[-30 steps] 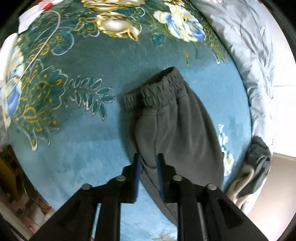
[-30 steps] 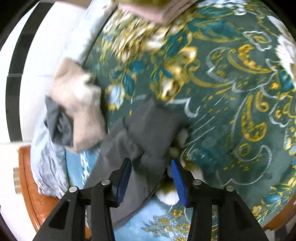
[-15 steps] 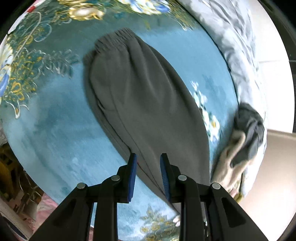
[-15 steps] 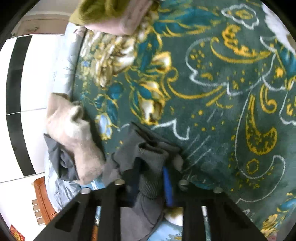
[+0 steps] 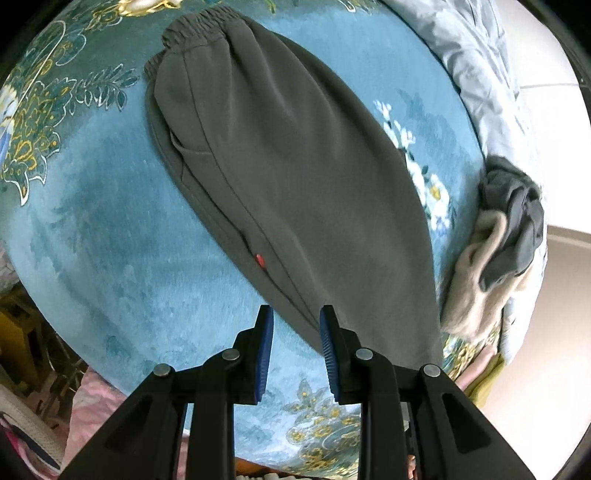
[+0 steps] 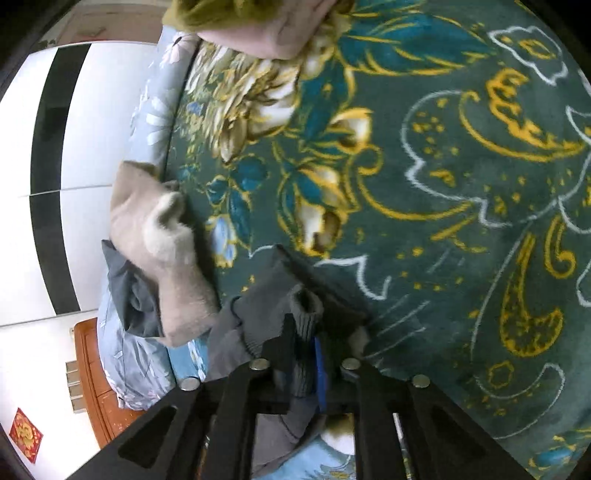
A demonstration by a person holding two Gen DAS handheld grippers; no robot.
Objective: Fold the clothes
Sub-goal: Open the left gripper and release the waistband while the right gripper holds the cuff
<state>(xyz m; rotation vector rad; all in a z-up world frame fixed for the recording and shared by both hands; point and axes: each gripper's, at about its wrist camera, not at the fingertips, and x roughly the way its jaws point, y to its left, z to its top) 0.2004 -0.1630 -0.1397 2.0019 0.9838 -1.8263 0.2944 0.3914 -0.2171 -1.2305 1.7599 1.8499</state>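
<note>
Teal floral plush covers the bed [image 5: 110, 258], and the grey sweatpants [image 5: 295, 166] lie stretched along it, elastic waistband [image 5: 195, 26] at the far end, legs stacked and running back toward the person. Left gripper [image 5: 295, 343] hovers just over the near edge of the legs with its blue pads spread, holding nothing. Right gripper [image 6: 314, 354] is pressed together on the ribbed cuff end [image 6: 306, 314] of the pants, fabric bunched up between the fingers. That bunching looks like the risk to me: only one layer may be pinched, so lifting could peel the legs apart and spoil the alignment. A hard pull with the left side unsecured could also drag the whole garment across the nap instead of folding it. Beside the cuff sits a crumpled beige and dark grey heap [image 6: 155, 258], close enough to snag or be swept along. An olive and pink folded stack [image 6: 258, 26] lies further off. No baskets or bins are visible.
</note>
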